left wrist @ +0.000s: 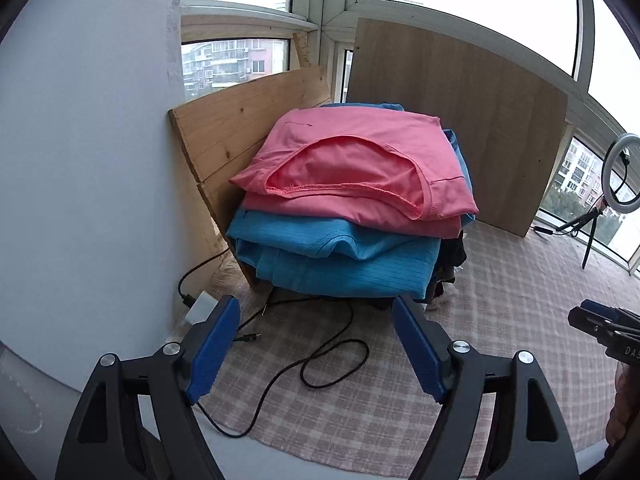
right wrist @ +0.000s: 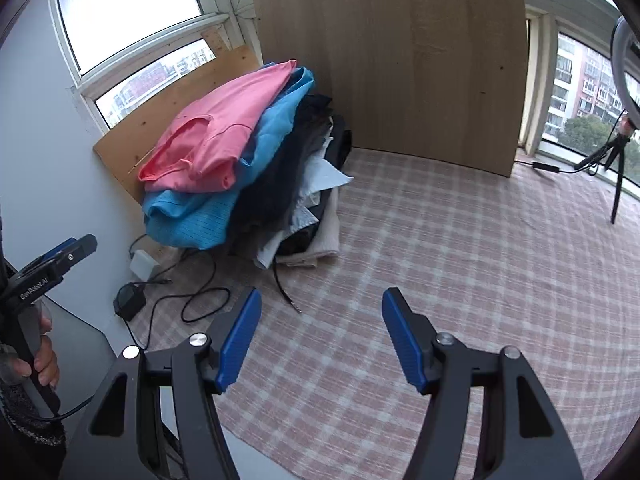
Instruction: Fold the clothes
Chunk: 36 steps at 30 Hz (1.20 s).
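Both the left gripper (left wrist: 316,344) and right gripper (right wrist: 320,336) are held open, empty; the pink shirt (left wrist: 360,168), probably soft and limp, is best pinched at its hem.

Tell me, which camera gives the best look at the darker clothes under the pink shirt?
The right wrist view: it sees the pile from the side, so the dark clothes under the pink shirt and blue shirt show. The left wrist view shows only a dark sliver at the pile's right edge.
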Each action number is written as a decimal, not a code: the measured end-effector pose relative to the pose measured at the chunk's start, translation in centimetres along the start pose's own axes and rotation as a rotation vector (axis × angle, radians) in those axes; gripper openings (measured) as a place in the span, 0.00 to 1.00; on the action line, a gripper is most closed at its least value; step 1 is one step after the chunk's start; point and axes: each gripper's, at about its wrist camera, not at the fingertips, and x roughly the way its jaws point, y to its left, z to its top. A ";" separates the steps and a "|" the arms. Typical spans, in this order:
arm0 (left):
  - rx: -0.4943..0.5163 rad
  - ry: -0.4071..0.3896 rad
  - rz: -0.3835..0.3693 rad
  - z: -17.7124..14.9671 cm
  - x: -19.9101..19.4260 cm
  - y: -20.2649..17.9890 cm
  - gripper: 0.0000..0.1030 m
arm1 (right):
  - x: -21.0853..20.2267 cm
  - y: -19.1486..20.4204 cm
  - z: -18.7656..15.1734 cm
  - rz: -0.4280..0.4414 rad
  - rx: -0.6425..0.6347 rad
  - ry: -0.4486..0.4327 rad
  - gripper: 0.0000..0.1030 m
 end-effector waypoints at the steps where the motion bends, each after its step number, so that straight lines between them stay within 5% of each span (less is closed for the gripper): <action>1: -0.011 0.004 0.007 -0.3 -0.5 -0.3 0.75 | -0.4 -0.2 -0.2 0.000 -0.009 -0.001 0.60; 22: -0.149 -0.001 0.162 -9.7 -10.4 -8.5 0.75 | -8.9 -6.5 -7.8 0.053 -0.152 -0.031 0.60; 36: -0.189 -0.029 0.201 -12.3 -14.2 -9.2 0.76 | -11.8 -9.5 -10.8 0.096 -0.114 -0.046 0.60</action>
